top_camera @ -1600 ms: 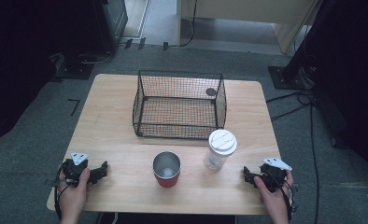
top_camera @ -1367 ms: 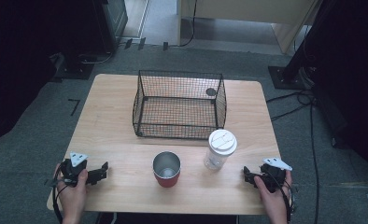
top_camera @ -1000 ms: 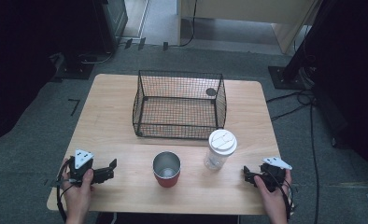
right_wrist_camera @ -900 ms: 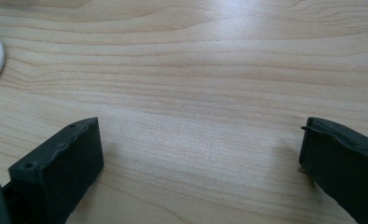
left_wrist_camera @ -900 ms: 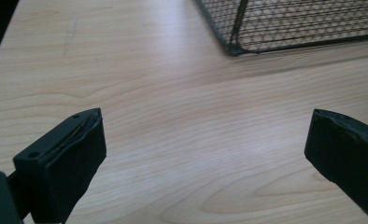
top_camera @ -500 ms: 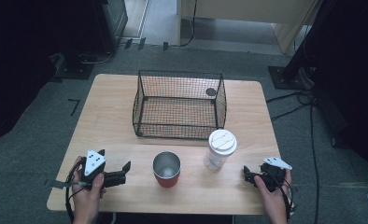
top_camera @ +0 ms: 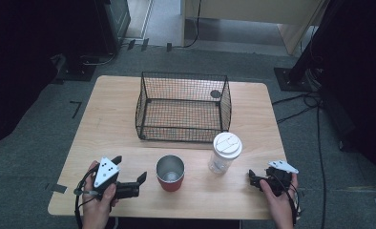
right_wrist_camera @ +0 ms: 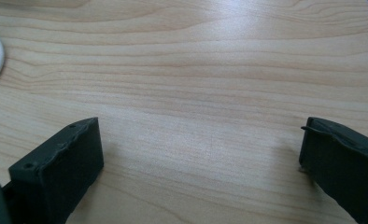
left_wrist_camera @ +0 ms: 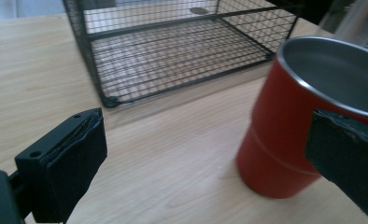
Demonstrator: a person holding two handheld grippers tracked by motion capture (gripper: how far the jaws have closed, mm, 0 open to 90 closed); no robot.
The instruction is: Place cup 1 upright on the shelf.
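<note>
A red metal cup (top_camera: pixel 170 172) with a silver inside stands upright near the table's front edge. My left gripper (top_camera: pixel 139 185) is open just left of it, jaws pointing at the cup. In the left gripper view the red cup (left_wrist_camera: pixel 285 140) sits close ahead, partly behind the right jaw, and the left gripper (left_wrist_camera: pixel 205 140) holds nothing. A clear plastic cup with a white lid (top_camera: pixel 225 152) stands to the red cup's right. My right gripper (top_camera: pixel 253 179) rests open at the front right, and in its own view the right gripper (right_wrist_camera: pixel 198 135) has only bare wood between its jaws.
A black wire basket (top_camera: pixel 183 106) stands at the table's middle back, with a small dark disc (top_camera: pixel 215 94) in its far right corner. The basket (left_wrist_camera: pixel 173 46) is beyond the left jaw. The wooden table (top_camera: pixel 105 124) has free room on its left side.
My left gripper has moved right along the front edge and now sits close to the red cup. The right gripper, both cups and the basket have not moved.
</note>
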